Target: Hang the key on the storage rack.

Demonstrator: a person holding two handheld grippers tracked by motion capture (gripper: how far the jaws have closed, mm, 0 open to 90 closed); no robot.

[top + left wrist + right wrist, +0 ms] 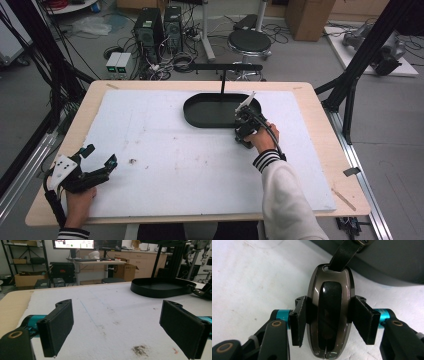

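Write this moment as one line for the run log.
left gripper: open, nothing held | right gripper: shut on key fob with strap | black tray: beside right gripper

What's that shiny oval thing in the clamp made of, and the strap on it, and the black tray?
The key fob looks like glossy plastic or polished metal with a bronze-grey sheen; reflections leave it open. Its strap looks like matte black leather, with a metal ring at its top end. The oval tray seems matte black plastic or painted metal. The right gripper is clamped on the fob.
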